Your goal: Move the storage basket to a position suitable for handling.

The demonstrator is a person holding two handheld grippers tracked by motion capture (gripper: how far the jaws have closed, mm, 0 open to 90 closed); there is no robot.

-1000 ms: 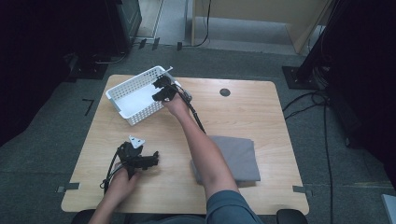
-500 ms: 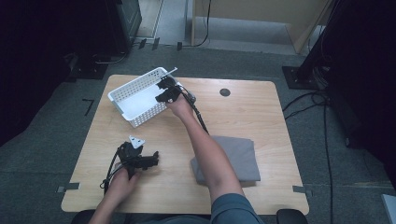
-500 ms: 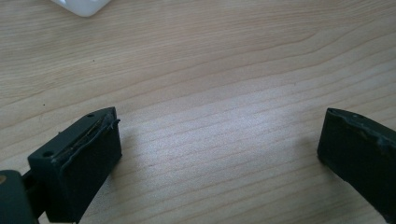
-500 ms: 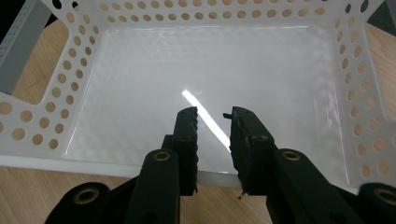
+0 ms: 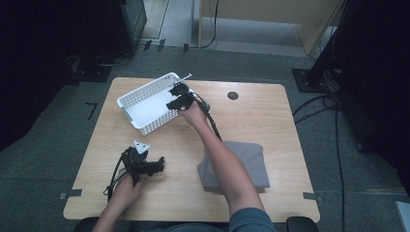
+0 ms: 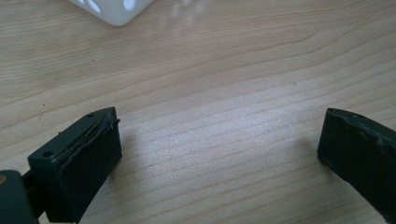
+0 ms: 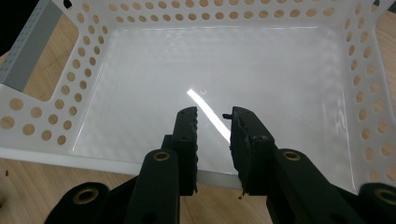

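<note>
A white perforated basket (image 5: 140, 108) stands empty at the back left of the wooden table (image 5: 270, 121). My right gripper (image 5: 175, 95) reaches over its right-hand wall. In the right gripper view the jaws (image 7: 212, 114) stand a narrow gap apart, tips over the basket's floor (image 7: 280, 70). The near rim crosses under them, and nothing is pinched between the pads. My left gripper (image 5: 160, 165) rests on the table near the front left, held by a hand. Its jaws (image 6: 219, 130) are wide open over bare wood, with a basket corner (image 6: 119, 9) beyond.
A folded grey cloth (image 5: 251, 162) lies at the front, partly under the right forearm. A small black disc (image 5: 233, 95) sits in the table top at the back. Cables trail on the floor to the right.
The right gripper has moved a little to the right, and the basket has slid the same way with it. The left gripper has stayed put.
</note>
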